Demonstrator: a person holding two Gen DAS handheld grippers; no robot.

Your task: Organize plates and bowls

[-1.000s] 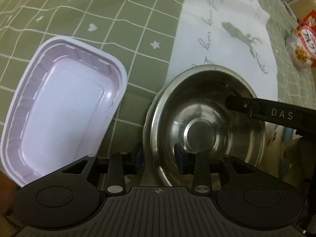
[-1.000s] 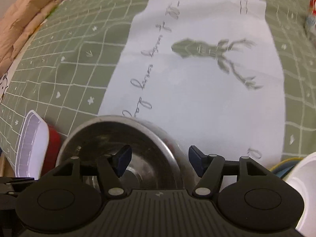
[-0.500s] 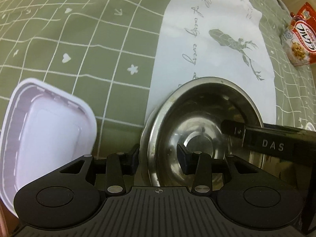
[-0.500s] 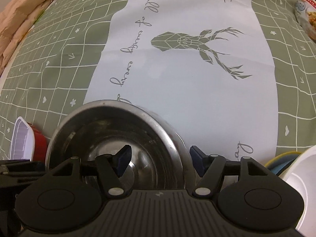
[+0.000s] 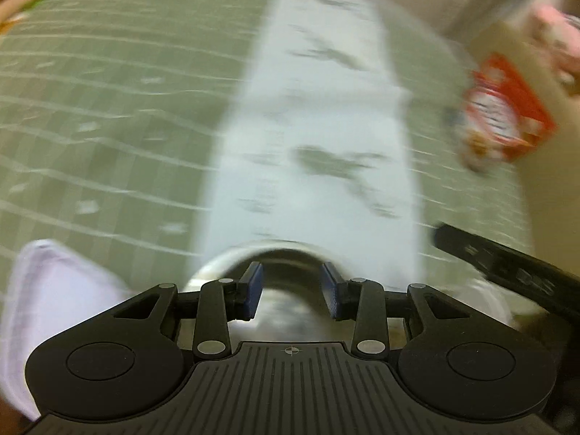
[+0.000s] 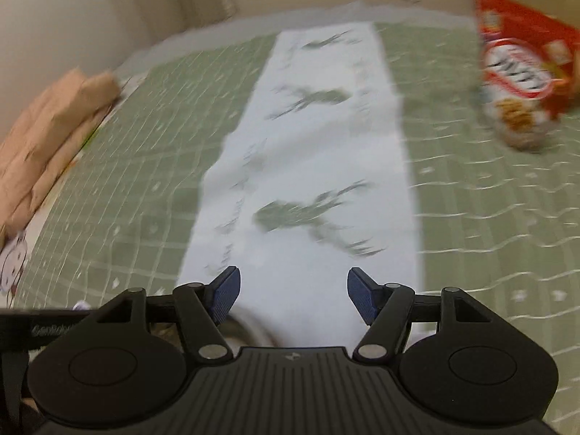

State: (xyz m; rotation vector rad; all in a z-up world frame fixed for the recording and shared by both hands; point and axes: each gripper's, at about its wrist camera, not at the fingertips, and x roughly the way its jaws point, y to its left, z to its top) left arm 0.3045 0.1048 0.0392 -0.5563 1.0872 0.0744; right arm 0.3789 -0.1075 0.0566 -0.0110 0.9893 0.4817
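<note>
1. Both views are blurred, so small writing is hard to read.
2. The left gripper has its jaws apart with an empty gap between the blue pads; they hold nothing.
3. The steel bowl stands on the tablecloth just behind and under the left gripper, and its far rim shows between the two fingers.
4. A white plastic tray lies to the left of the bowl, near it.
5. The right gripper has its jaws wide apart and holds nothing. Only a small grey part of the bowl shows under its left finger.
6. In the left view the other gripper's black arm comes in from the right; it has raised letters, but I cannot read them here.
7. A red snack bag lies at the far right on the green tablecloth. It has a dark word on a white oval, too blurred to read.
8. The white middle strip of the tablecloth has green deer figures and lines of script, not readable.
9. A brown paper bag lies at the left edge.
</note>
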